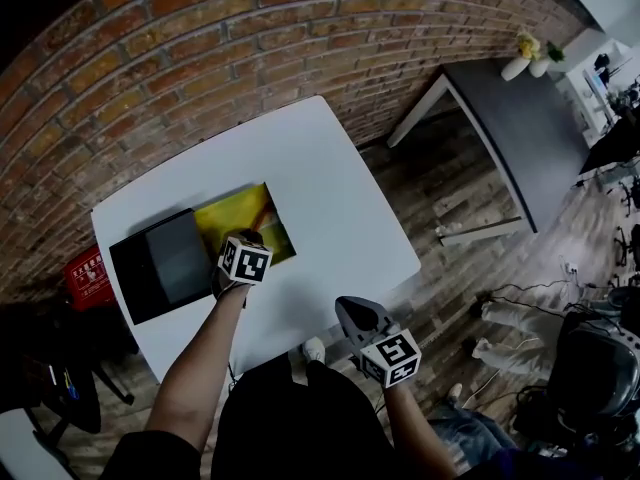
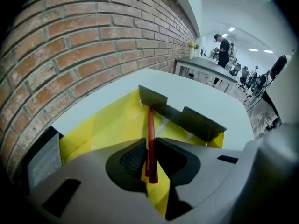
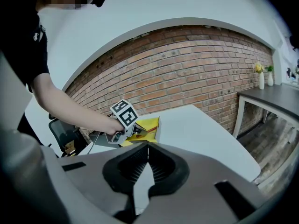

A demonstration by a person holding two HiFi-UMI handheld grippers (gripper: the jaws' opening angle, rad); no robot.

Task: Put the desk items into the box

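An open box (image 1: 235,218) with a yellow inside and a black lid (image 1: 165,263) folded out to its left lies on the white table (image 1: 330,198). My left gripper (image 1: 250,238) hangs over the box, pointing steeply down into it. In the left gripper view its jaws (image 2: 150,146) are shut on a thin red pen (image 2: 151,129), whose far end reaches toward the box's black flap (image 2: 187,118) above the yellow floor (image 2: 107,125). My right gripper (image 1: 347,305) stays by the table's near edge, shut and empty (image 3: 147,147). It looks toward the box (image 3: 147,125) and the left gripper (image 3: 122,118).
A brick wall (image 1: 200,58) runs along the table's far side. A dark grey table (image 1: 520,128) with flower vases (image 1: 527,56) stands at the upper right. A red case (image 1: 88,273) sits on the floor at the left. Office chairs and cables lie at the right.
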